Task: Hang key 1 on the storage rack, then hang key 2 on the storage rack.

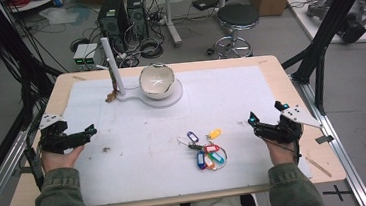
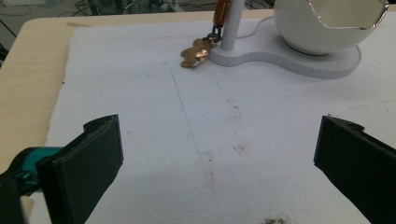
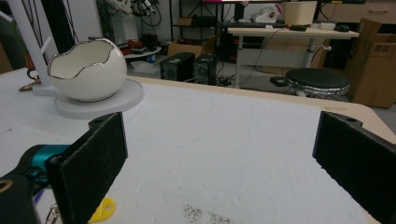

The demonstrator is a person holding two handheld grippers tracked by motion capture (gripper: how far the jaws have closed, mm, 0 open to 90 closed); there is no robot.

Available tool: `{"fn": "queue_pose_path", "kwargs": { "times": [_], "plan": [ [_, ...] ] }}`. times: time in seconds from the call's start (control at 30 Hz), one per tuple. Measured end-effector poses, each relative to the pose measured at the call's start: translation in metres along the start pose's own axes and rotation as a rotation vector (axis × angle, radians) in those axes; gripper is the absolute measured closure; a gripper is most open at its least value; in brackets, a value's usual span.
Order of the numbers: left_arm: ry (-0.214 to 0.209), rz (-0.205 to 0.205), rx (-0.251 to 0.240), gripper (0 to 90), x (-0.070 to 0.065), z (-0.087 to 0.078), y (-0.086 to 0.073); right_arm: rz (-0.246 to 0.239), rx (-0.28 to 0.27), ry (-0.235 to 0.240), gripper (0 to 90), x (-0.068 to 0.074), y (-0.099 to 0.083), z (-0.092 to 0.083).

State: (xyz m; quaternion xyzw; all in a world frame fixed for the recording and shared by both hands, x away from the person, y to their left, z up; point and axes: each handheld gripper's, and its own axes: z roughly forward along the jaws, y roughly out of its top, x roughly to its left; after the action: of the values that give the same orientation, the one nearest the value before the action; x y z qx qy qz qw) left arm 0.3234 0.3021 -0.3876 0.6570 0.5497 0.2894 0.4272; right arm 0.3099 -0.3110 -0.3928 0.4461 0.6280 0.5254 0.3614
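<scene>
- Closest to the lens in the high view: two green sleeves rising from the bottom edge, one forearm at each side of the table [image 1: 38,196].
- Left hand [image 1: 57,156] cupped palm-up under the left gripper [image 1: 91,129]; jaws pointing right and slightly away, spread wide with nothing between them (same wide gap in the left gripper view, bare white mat [image 2: 233,121] between the pads).
- Right hand [image 1: 280,149] holding the right gripper [image 1: 252,122] near the mat's right border; jaws aimed left and away, likewise released and empty.
- Bunch of coloured key tags [image 1: 206,151] lying on the mat between the hands, nearer the right gripper yet apart from it; yellow tag [image 3: 103,209] peeking in beside the lower left jaw in the right gripper view.
- White egg-shaped bowl [image 1: 158,80] on its white stand base [image 1: 168,100] at the far middle, upright post [image 1: 110,64] beside it, a small brown charm [image 2: 196,52] hanging at the post's foot and resting on the mat.
- Open mat all around the key tags: wide bare stretch toward the left gripper, another toward the bowl.
- Mat edges short of the wooden rim on the left, far and right sides; black frame struts [image 1: 325,30] past the table's right corner.
</scene>
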Motion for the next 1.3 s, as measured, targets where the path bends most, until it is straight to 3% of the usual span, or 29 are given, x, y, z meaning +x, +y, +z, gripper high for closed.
{"fn": "queue_pose_path", "kwargs": {
  "times": [0.37,0.77,1.0,1.3],
  "plan": [
    [0.037,0.008,-0.042,1.7,0.002,-0.008,-0.018,0.001,0.0,0.001,2.0,0.0,0.0,0.0],
    [0.031,0.044,-0.07,1.7,-0.003,-0.015,-0.033,0.003,0.003,0.01,2.0,0.001,0.0,0.001],
    [0.039,0.032,-0.085,1.7,-0.003,-0.016,-0.037,0.007,0.016,0.019,2.0,0.001,0.0,0.002],
    [0.037,0.035,-0.075,1.7,-0.003,-0.016,-0.038,-0.015,0.061,0.088,2.0,0.009,0.002,0.008]
  ]
}}
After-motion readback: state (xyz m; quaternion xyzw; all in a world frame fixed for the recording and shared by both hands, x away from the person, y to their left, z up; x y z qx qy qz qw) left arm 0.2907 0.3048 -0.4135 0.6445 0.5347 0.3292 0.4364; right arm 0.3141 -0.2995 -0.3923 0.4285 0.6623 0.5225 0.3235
